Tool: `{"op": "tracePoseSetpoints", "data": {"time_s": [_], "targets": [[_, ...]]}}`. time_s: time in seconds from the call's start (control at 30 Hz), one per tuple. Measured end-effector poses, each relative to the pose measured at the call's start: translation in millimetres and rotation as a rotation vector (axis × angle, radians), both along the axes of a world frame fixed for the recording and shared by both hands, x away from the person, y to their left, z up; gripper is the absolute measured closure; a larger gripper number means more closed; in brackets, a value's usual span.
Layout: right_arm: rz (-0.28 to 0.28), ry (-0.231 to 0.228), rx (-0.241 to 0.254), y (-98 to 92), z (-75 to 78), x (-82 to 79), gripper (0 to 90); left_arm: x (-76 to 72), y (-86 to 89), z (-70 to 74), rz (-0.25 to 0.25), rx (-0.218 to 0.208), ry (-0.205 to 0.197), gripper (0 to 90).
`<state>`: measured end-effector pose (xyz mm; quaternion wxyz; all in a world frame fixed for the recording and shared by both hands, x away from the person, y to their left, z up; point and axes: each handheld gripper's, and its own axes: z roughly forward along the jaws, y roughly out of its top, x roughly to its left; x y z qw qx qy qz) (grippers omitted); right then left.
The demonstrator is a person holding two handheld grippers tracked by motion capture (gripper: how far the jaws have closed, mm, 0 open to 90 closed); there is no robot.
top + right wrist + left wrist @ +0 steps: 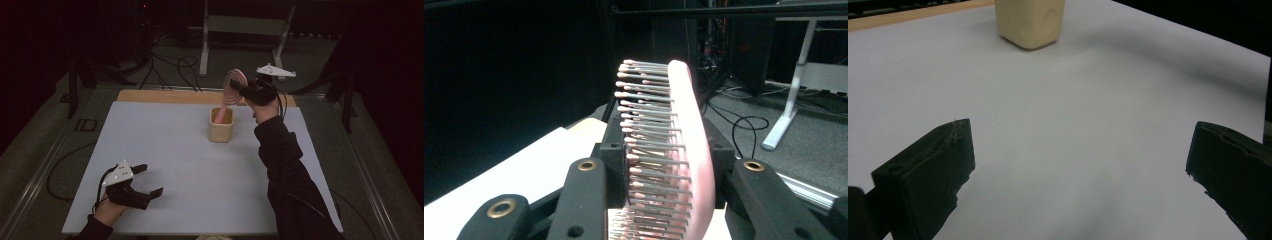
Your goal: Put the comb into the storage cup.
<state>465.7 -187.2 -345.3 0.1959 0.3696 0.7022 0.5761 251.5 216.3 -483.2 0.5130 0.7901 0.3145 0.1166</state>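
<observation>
A pink hairbrush (pixel 231 90) stands nearly upright with its handle down inside a cream cup (pixel 221 126) near the table's far middle. My right gripper (pixel 242 90) is shut on the brush's head, above and right of the cup. In the right gripper view the bristled head (pixel 664 150) is pressed between the two black jaws. At the near left my left gripper (pixel 148 180) rests just above the table, open with nothing between its fingers. The left gripper view has the cup (pixel 1030 22) far ahead and the wide-apart fingers (pixel 928 175) over bare table.
The white table top (pixel 175 160) has a wooden strip (pixel 165 96) along its far edge. Beyond the table lie cables (pixel 170 67) on the floor and a white frame's legs (pixel 205 45). Dark surroundings lie on both sides.
</observation>
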Motion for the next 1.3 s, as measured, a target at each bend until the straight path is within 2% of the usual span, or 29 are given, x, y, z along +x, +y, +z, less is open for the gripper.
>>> {"op": "tracePoseSetpoints", "data": {"time_s": [0.1, 0.2, 0.37, 0.67, 1.03, 1.3], "targets": [[-0.002, 0.013, 0.015, -0.8, -5.4, 1.5, 64.8, 0.1, 0.5, 0.1, 0.002, 0.000, 0.001, 0.2], [-0.004, 0.017, 0.003, -0.1, -10.2, 2.3, 64.8, 0.0, 0.4, 0.1, 0.002, 0.001, -0.001, 0.2], [-0.010, 0.032, 0.013, -1.4, -18.4, 4.3, 64.8, 0.0, -0.1, -0.2, 0.001, 0.007, -0.002, 0.2], [-0.013, 0.043, 0.022, -2.1, -30.1, 6.8, 64.8, -0.2, -0.4, -0.8, 0.003, 0.009, 0.000, 0.2], [-0.021, 0.080, 0.047, -5.2, -42.9, 10.9, 64.8, -0.2, -0.1, -0.8, 0.002, 0.006, -0.001, 0.2], [-0.018, 0.088, 0.029, -4.0, -47.6, 12.0, 64.8, 0.0, -0.2, -1.1, 0.000, 0.008, 0.000, 0.2]]}}
